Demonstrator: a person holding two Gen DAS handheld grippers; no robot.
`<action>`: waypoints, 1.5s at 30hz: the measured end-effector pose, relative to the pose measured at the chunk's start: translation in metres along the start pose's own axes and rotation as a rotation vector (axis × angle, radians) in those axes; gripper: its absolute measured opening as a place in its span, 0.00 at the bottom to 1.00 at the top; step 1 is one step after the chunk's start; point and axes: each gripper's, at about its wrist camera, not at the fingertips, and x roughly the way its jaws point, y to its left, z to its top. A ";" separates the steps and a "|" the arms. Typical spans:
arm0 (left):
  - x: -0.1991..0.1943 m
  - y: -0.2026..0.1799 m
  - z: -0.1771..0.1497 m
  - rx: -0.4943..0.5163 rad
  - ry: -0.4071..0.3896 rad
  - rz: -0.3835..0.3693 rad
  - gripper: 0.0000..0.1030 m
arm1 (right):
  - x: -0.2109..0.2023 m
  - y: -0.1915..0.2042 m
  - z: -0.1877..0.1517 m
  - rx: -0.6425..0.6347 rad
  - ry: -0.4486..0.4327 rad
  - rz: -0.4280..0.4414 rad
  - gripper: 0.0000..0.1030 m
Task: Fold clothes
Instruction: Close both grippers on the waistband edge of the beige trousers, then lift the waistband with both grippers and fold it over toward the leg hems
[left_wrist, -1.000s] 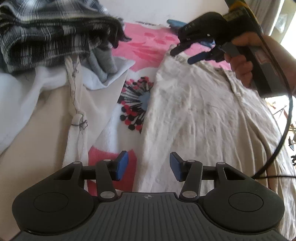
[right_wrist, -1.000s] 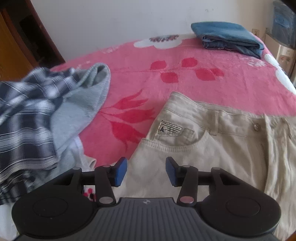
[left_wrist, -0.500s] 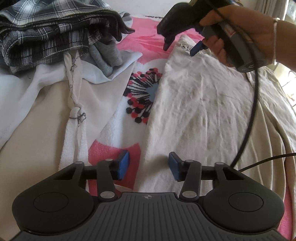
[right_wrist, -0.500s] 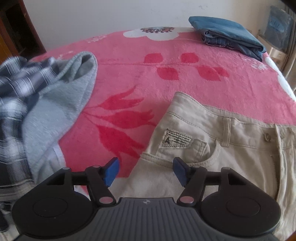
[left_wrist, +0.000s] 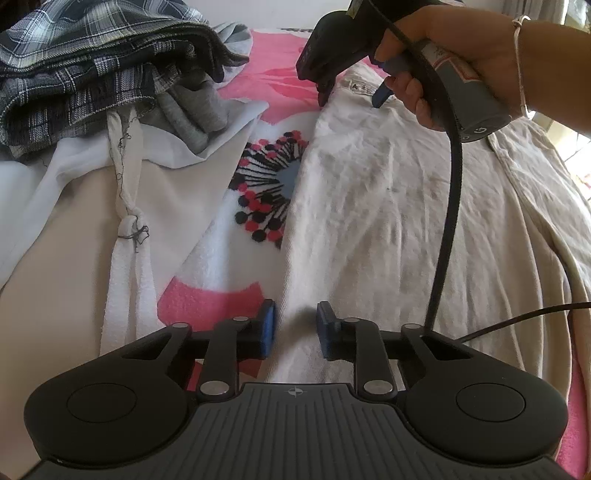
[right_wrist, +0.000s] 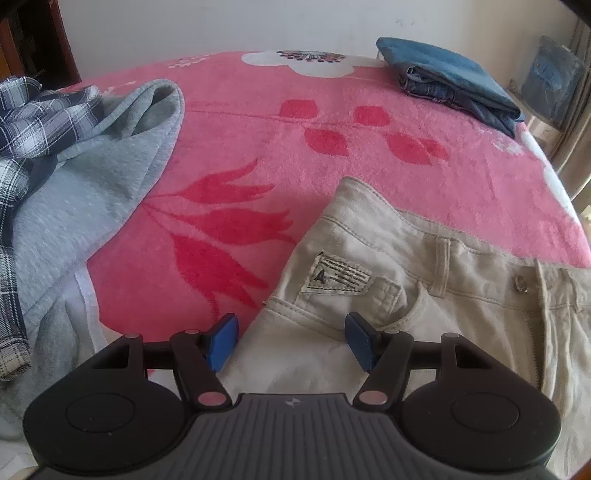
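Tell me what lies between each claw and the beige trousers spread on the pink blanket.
Nothing visible does. The left claw, open, straddles the edge of the beige cotton trousers. The right claw, open, sits at their waistband corner beside the sewn label. The grey sweatshirt lies apart, off to the left.
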 end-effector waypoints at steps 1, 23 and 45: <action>0.001 0.000 0.000 -0.002 0.001 0.001 0.21 | 0.000 0.000 0.000 0.002 -0.001 -0.001 0.64; 0.001 0.007 -0.008 -0.024 -0.029 -0.033 0.23 | -0.015 -0.019 -0.010 0.106 -0.034 0.117 0.11; -0.049 -0.022 -0.011 0.069 -0.165 -0.189 0.00 | -0.023 -0.053 -0.029 0.208 -0.097 0.210 0.07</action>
